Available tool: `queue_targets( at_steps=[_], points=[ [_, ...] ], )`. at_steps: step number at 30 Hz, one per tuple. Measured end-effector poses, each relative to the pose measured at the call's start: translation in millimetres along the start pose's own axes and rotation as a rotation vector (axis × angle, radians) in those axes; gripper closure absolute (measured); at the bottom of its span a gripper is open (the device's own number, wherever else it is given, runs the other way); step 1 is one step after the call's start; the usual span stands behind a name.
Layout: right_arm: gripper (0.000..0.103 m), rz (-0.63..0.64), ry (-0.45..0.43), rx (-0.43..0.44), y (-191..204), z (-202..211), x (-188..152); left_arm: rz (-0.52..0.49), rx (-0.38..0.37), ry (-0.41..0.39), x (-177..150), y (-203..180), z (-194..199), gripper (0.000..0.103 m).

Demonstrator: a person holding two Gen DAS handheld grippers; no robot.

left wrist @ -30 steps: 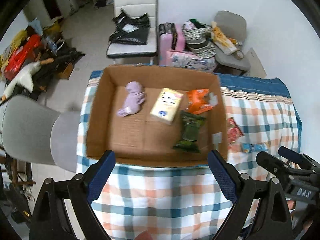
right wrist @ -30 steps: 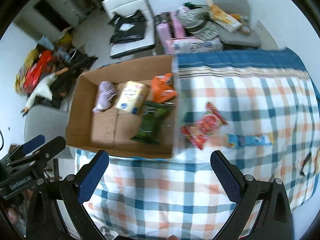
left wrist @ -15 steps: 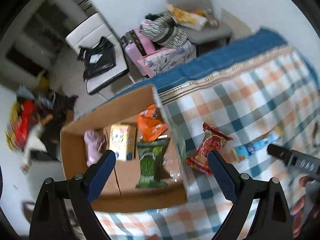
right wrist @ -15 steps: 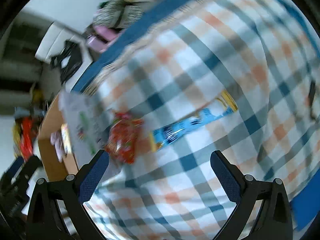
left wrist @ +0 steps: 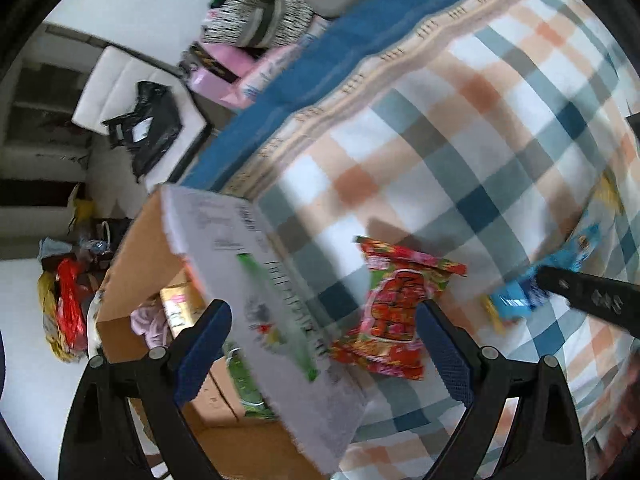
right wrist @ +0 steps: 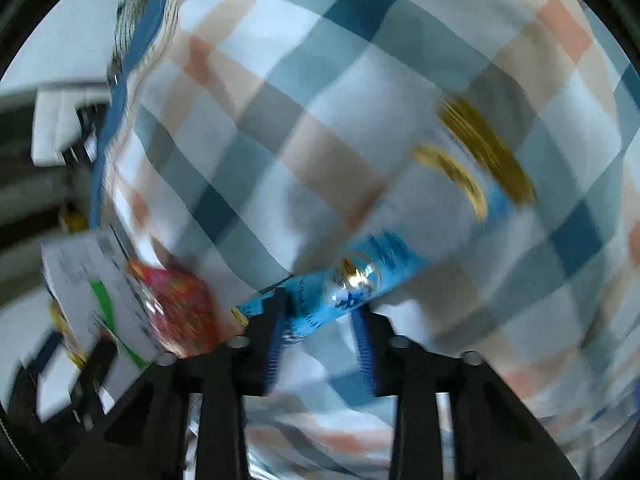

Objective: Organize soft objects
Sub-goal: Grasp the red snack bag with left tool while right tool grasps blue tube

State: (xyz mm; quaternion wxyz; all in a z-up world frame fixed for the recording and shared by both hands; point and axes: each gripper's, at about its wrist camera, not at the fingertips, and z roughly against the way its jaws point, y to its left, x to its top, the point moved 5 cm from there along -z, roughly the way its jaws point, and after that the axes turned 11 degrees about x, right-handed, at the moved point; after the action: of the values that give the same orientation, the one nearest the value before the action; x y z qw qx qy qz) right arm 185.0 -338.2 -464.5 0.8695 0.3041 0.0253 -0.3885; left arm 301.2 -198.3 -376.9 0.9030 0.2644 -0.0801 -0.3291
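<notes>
Print on the cardboard box (left wrist: pixel 256 280) flap is too blurred to read; right hand-held gripper (right wrist: pixel 320 312) has its fingers narrowed around one blue snack packet (right wrist: pixel 352 284) on the checked tabletop (right wrist: pixel 320 120); left hand-held gripper (left wrist: pixel 320 344) hangs spread wide and empty above one red snack packet (left wrist: pixel 394 308) beside the box.

I see a red snack packet (left wrist: pixel 394 312) lying flat on the checked cloth, just beside the box wall at its 9 o'clock. At its 3 o'clock lies a long blue packet (right wrist: pixel 352 288) with yellow ends. Inside the box: a lilac soft item (left wrist: pixel 150 322), a yellow-white pack (left wrist: pixel 178 306), a green packet (left wrist: pixel 244 376).
</notes>
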Motion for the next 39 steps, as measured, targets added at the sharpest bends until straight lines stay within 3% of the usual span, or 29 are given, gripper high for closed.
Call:
queue_targets(
  at_steps=[6,15,16,18,19,20,22,23,27,31,39],
  points=[
    [0.081,0.156,0.081,-0.193,-19,26,-8,-0.127,-0.025,0.074,16,-42,-24,0.009],
    [0.073,0.160,0.132,-0.204,-13,15,-10,-0.275,-0.006,0.216,19,-79,-79,0.009],
    [0.073,0.157,0.135,-0.203,-15,13,-9,-0.267,-0.014,0.213,18,-78,-80,0.011],
    [0.071,0.155,0.136,-0.201,-21,11,-11,-0.221,-0.077,0.235,17,-75,-79,0.034],
    [0.071,0.153,0.138,-0.197,-23,10,-11,-0.183,-0.137,0.260,16,-75,-76,0.051],
    [0.072,0.150,0.136,-0.188,-24,8,-12,-0.156,-0.152,0.267,16,-74,-74,0.054],
    [0.073,0.159,0.128,-0.185,-23,6,-13,-0.094,-0.205,0.259,16,-74,-67,0.055],
    [0.079,0.170,0.123,-0.189,-22,7,-14,-0.068,-0.243,0.259,16,-75,-64,0.056],
    [0.082,0.259,0.135,-0.258,-28,21,-18,0.049,-0.450,0.279,10,-82,-53,0.055],
    [0.080,0.301,0.116,-0.288,-22,23,-16,0.070,-0.477,0.314,-1,-91,-61,0.054],
    [0.076,0.271,0.086,-0.304,-18,0,-12,0.047,-0.404,0.270,-17,-101,-66,0.054]
  ],
)
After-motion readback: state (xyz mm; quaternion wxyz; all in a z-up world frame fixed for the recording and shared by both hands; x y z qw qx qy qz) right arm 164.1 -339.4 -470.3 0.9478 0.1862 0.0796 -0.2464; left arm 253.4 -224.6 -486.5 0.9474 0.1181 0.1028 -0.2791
